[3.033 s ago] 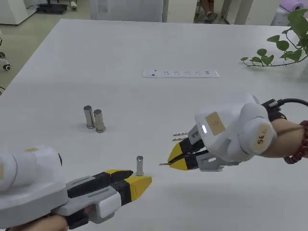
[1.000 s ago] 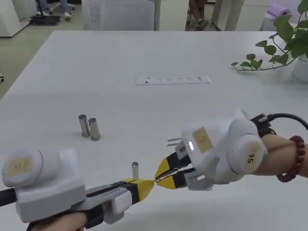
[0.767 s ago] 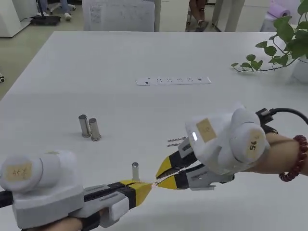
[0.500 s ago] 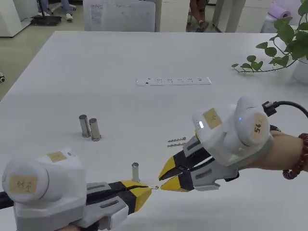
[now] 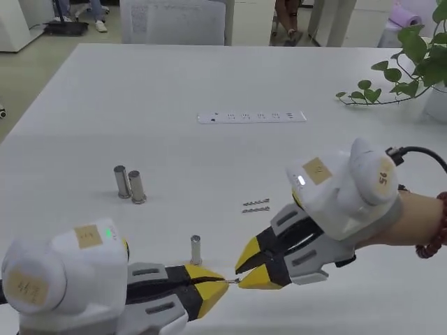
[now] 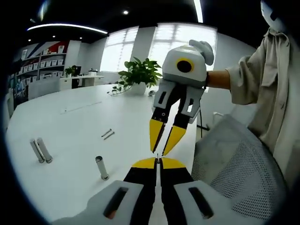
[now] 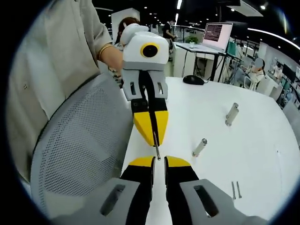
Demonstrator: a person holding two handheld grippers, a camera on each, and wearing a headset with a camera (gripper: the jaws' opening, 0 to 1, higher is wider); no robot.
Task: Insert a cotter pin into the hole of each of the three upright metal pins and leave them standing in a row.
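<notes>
My left gripper point(image 5: 222, 287) is shut on a thin cotter pin point(image 5: 233, 282) whose end pokes out past its tips, just in front of one upright metal pin point(image 5: 195, 249). My right gripper point(image 5: 244, 271) faces it tip to tip, jaws slightly apart around the pin's free end without pinching it. In the left gripper view the cotter pin point(image 6: 159, 157) stands between my shut tips, with the right gripper point(image 6: 162, 149) just beyond. In the right gripper view the left gripper point(image 7: 152, 137) holds the cotter pin point(image 7: 156, 147). Two more upright pins point(image 5: 129, 184) stand together at the left.
Two spare cotter pins point(image 5: 255, 205) lie on the white table point(image 5: 209, 77) behind the right gripper. A white power strip point(image 5: 251, 117) lies further back, and a potted plant point(image 5: 412, 63) stands at the far right. A mesh chair point(image 6: 234, 173) stands by the table's near edge.
The right gripper, shut on the cotter pin a second ago, has opened and drawn back slightly to the right. The left gripper now holds the pin.
</notes>
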